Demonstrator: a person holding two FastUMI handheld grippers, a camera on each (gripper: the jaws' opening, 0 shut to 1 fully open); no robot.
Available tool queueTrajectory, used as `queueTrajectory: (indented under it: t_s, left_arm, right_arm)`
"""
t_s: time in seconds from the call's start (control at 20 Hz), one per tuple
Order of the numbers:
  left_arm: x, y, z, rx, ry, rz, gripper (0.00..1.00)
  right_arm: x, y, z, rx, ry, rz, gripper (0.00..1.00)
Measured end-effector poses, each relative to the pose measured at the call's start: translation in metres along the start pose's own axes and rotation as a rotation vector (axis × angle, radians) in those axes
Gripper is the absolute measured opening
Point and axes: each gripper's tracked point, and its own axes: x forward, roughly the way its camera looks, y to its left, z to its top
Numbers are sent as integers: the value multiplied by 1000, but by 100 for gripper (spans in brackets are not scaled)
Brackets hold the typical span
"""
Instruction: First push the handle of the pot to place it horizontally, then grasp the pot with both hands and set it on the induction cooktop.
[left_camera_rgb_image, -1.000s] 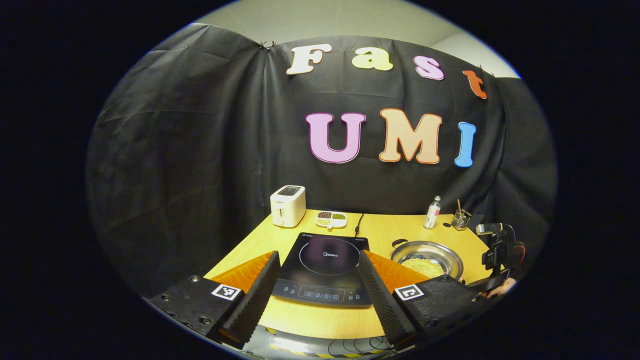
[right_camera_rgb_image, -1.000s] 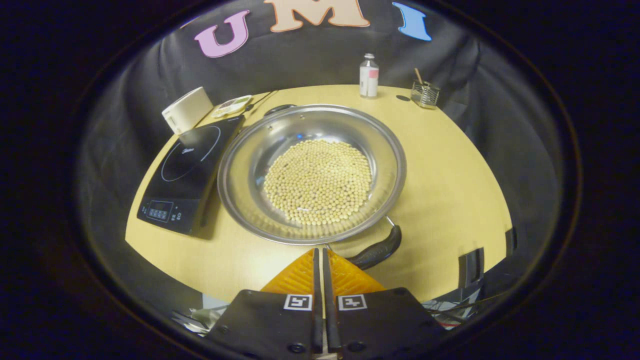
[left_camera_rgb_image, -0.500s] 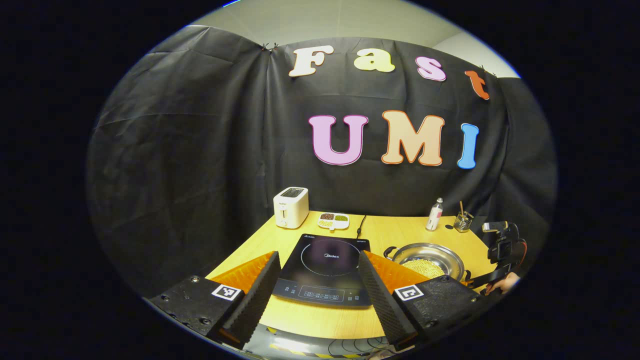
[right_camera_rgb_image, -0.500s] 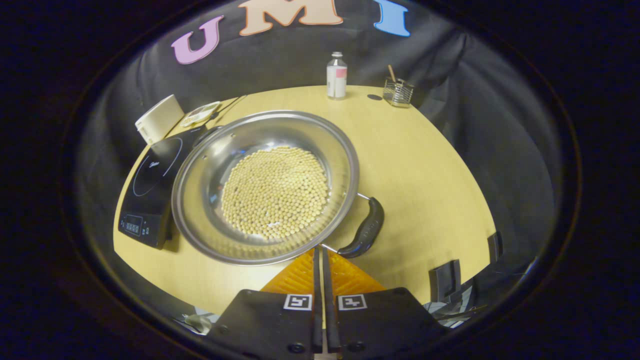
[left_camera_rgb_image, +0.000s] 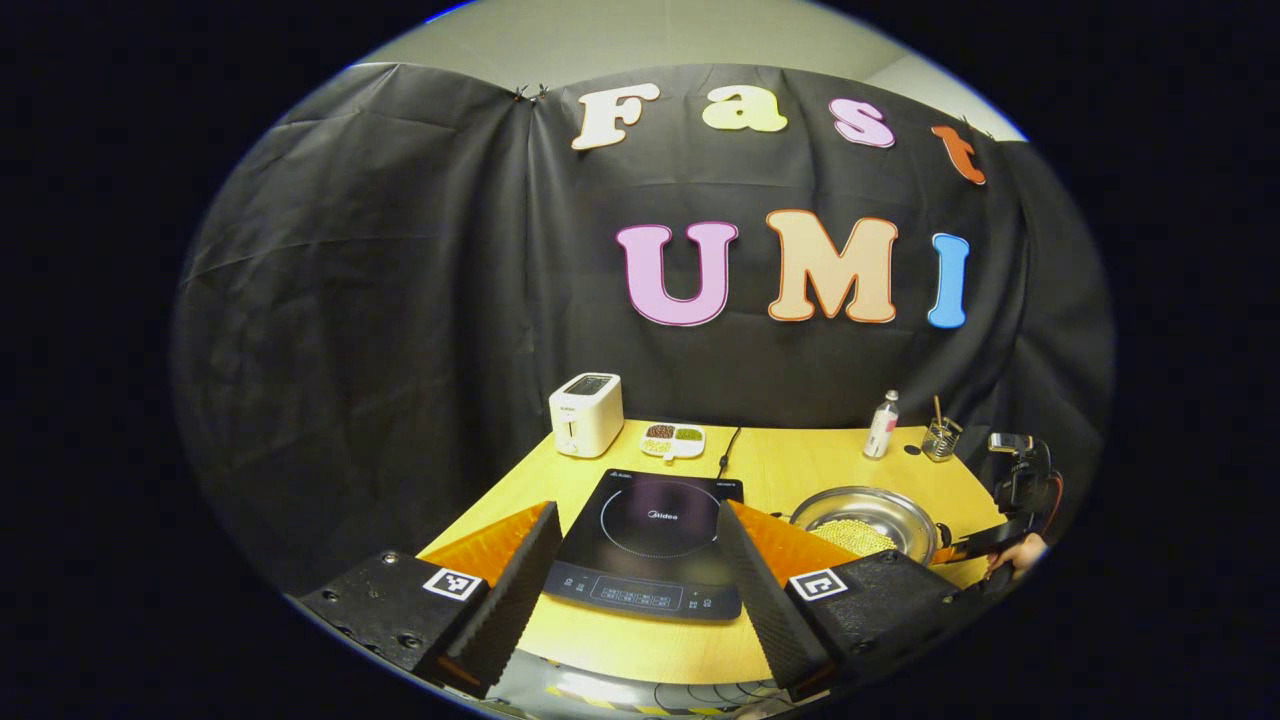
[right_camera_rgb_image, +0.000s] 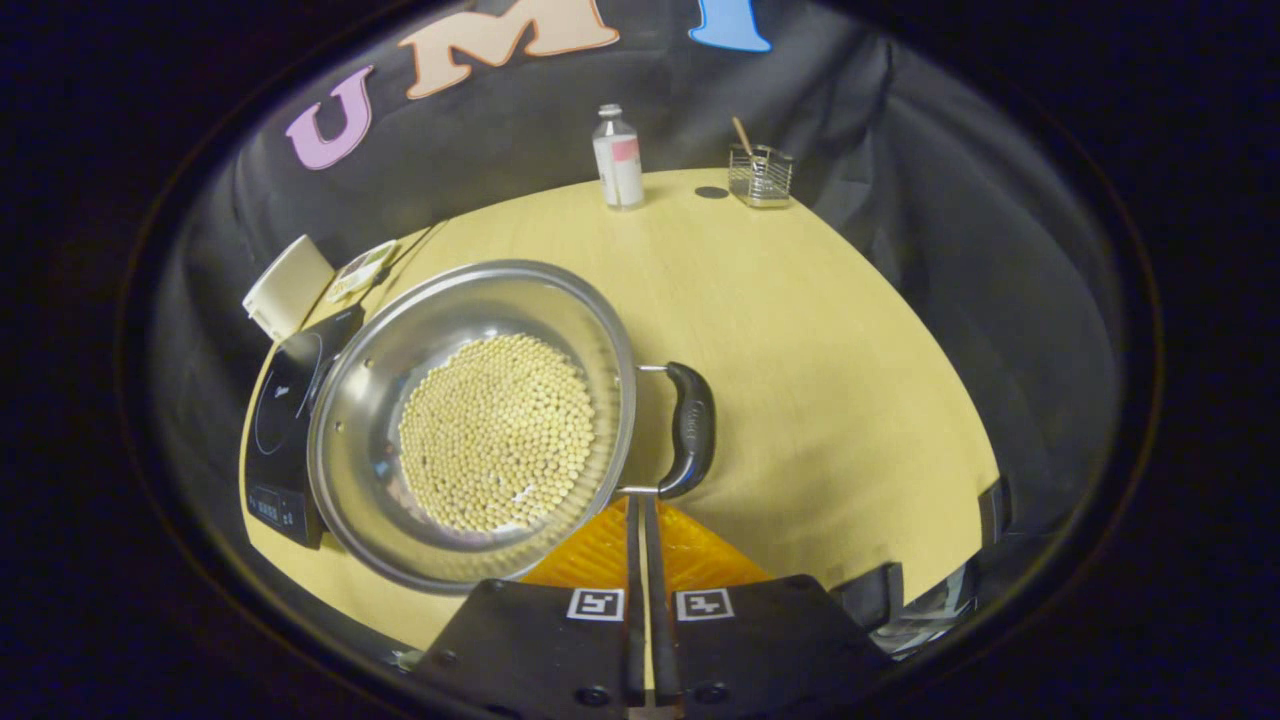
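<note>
The bench (right_camera_rgb_image: 800, 330) is being seen as a round wooden top carrying everything in the booth. The cooktop (left_camera_rgb_image: 655, 540) is being shown lying flat near the bench's front edge, its glass bare. The pot (right_camera_rgb_image: 470, 420), a wide, shallow steel one, is being seen resting on the bench just beside the cooktop, on the side away from the toaster (left_camera_rgb_image: 586, 413), with its rim overhanging the cooktop's edge in the right gripper view. It is being filled across its bottom by a layer of pale beans (right_camera_rgb_image: 495, 430).

The load is being judged moderately heavy; the polished steel is being taken as stiff and slippery, and the loose beans as likely to roll and shift if the pot is being tilted. A level lift is therefore being called for. A hold is best being taken on the dark handle (right_camera_rgb_image: 692, 430), on the pot's side away from the cooktop, and on its twin on the cooktop side, which cannot be made out.

The right tongs (right_camera_rgb_image: 644, 505) are being held closed on nothing, tips just beside the handle's near wire bracket; contact cannot be told. The left tongs (left_camera_rgb_image: 632, 570) are being held wide open and empty, framing the cooktop, well apart from the pot.

Beyond the pot, a bottle (right_camera_rgb_image: 617, 160) and a wire holder (right_camera_rgb_image: 760, 172) are being seen.
</note>
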Motion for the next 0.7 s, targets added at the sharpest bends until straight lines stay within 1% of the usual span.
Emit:
queueTrajectory:
  t_s: [0.05, 0.1, 0.15, 0.2, 0.25, 0.65, 0.7]
  left_arm:
    - [2, -4, 1, -3, 2, 6, 96]
    - [4, -10, 4, -9, 1, 9, 96]
    - [6, -16, 6, -16, 1, 11, 92]
    - [8, -20, 8, -22, 1, 14, 92]
    - [9, -25, 10, -26, 0, 19, 96]
    - [22, -57, 8, -57, 13, 76, 96]
    - [25, -61, 9, -64, 13, 80, 96]
  right_arm:
    - [1, -2, 2, -4, 7, 9, 5]
    - [2, -2, 5, -9, 10, 19, 0]
    - [5, -2, 8, -15, 13, 28, 5]
    - [7, -3, 11, -20, 16, 36, 0]
    - [9, -4, 14, -20, 21, 45, 5]
    - [24, -7, 37, -15, 69, 140, 5]
    - [25, -7, 39, -17, 77, 152, 0]
